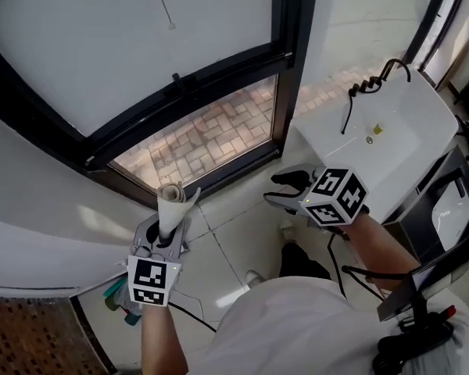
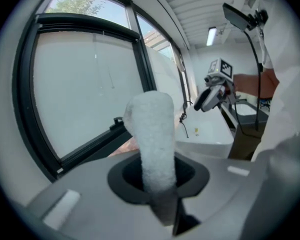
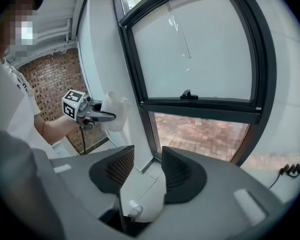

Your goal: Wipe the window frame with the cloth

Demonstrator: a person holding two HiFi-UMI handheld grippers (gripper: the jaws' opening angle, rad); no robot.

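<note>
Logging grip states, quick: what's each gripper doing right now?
Left gripper: shut on the cloth.
Right gripper: open, nothing between its jaws.

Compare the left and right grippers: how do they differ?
The left gripper is shut on the rolled white cloth; the right gripper is open and empty. The left is held below the window frame; the right is beside the white basin. Both carry marker cubes.
</note>
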